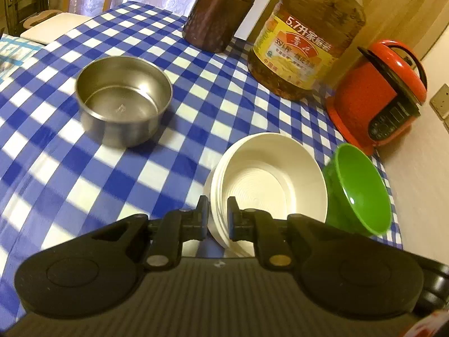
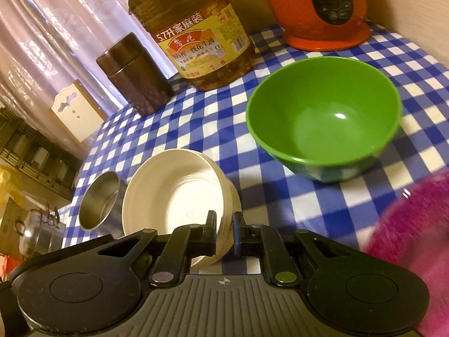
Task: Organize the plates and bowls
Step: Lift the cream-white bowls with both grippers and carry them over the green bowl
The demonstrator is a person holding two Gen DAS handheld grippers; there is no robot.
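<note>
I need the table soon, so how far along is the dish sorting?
Done: nothing looks finished beyond the white bowls sitting nested as one stack. In hand: the left gripper and the right gripper each clamp that stack's rim on opposite sides. Left: the green bowl and the steel bowl stand apart on the checked tablecloth.

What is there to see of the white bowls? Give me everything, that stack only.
The white bowls are a nested stack, seemingly thin plastic, cream-white, with concentric ridges on the inner floor. Several rims show layered at the edge. The stack is empty and tilted. The left tool is shut on the rim at one side, the right tool on the rim at the other. It sits above the checked tablecloth, between the steel bowl and the green bowl; whether it touches the cloth is unclear.
</note>
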